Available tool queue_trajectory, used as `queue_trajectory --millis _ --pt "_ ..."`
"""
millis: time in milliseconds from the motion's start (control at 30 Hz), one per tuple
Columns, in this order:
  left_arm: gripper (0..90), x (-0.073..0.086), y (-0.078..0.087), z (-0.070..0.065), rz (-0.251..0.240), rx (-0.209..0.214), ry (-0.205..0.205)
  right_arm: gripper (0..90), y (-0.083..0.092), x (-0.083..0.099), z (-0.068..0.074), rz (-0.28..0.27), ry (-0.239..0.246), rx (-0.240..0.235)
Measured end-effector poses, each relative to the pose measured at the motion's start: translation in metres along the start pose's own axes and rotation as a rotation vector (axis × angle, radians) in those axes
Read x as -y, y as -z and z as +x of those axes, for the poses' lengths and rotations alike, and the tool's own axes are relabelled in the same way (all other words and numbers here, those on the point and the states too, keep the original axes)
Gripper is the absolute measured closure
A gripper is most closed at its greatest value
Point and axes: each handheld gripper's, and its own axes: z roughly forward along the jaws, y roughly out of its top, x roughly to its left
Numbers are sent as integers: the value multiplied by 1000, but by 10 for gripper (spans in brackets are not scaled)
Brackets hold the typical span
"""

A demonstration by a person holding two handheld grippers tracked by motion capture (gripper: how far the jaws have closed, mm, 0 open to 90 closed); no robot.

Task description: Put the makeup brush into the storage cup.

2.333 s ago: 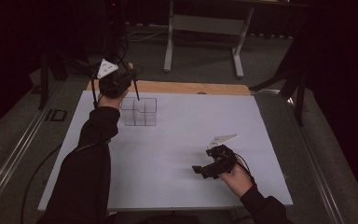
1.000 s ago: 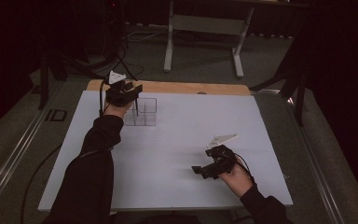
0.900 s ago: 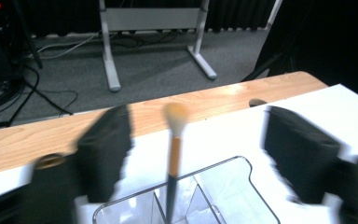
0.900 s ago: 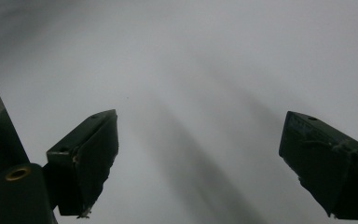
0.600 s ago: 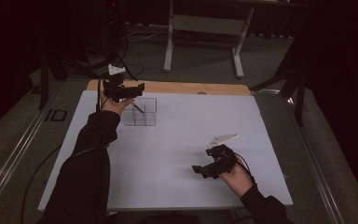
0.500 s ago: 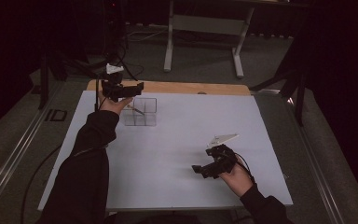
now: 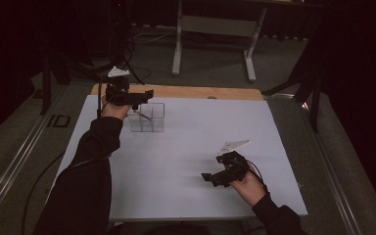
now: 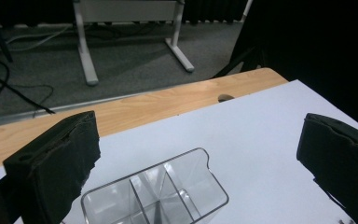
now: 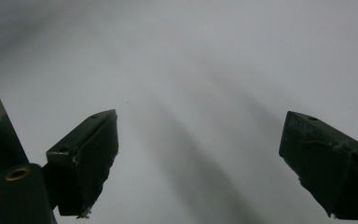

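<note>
A clear plastic box with dividers [image 7: 149,120] stands on the white sheet at the far left of the table. A thin pale stick [image 7: 145,116] seems to lean inside it. My left gripper [image 7: 144,98] hovers just above the box's far-left side, held roughly level. Its jaws have just been opening and now stand wide with nothing between them. In the left gripper view the box [image 8: 158,196] lies below the spread jaws of the left gripper [image 8: 200,128]. My right gripper [image 7: 210,177] rests low over the sheet at the near right, open and empty; the right gripper [image 9: 199,121] faces bare white sheet.
The white sheet [image 7: 200,132] covers most of the table. A strip of bare wood [image 7: 200,92] runs along the far edge. Beyond it, on the grey floor, stand the legs of a metal frame [image 7: 213,24] and some cables.
The left hand has lifted off the box and tipped from pointing down to roughly level, and its jaws have spread apart. The right hand has stayed where it was.
</note>
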Motion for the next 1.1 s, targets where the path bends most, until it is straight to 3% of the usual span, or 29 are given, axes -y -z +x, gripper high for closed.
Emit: queue_trajectory --millis 367,1000,1100 --pt "0 3 23 -6 -11 61 1 108 2 -1 2 -8 3 5" --pt "0 30 61 -21 -23 123 -49 108 2 -2 3 -12 8 11" --pt "0 39 65 -23 -30 165 -56 108 2 -2 3 -15 9 9"
